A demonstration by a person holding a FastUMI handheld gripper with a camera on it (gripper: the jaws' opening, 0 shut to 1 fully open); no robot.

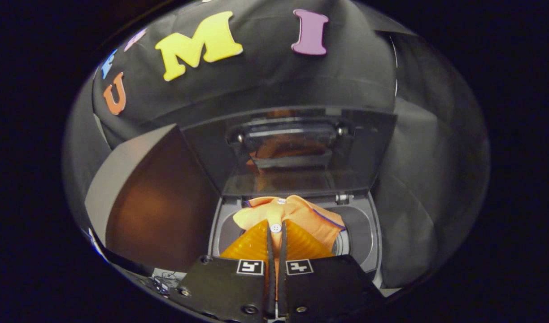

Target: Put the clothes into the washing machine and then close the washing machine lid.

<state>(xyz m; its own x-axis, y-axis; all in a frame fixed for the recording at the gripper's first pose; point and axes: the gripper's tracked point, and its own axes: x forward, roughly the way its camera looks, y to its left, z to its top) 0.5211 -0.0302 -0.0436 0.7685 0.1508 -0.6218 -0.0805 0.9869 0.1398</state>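
Over the open washing machine [368, 233] I see my fingers [276, 237] pinching the orange shirt [301, 215], collar pointing toward the raised lid [297, 152].

Staged recording booth, black cloth wall [274, 85] draped behind, top-load washer [368, 233] set up inside with lid [301, 152] propped open, laundry-corner setup mocked up

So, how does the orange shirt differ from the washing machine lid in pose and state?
The orange shirt is soft and crumpled, while the washing machine lid is rigid and flat. The shirt hangs over the drum opening, pinched between the closed fingers of the gripper; the lid stands raised and open behind it, touched by nothing. The shirt is opaque; the lid is glossy and mirrors the shirt's orange.
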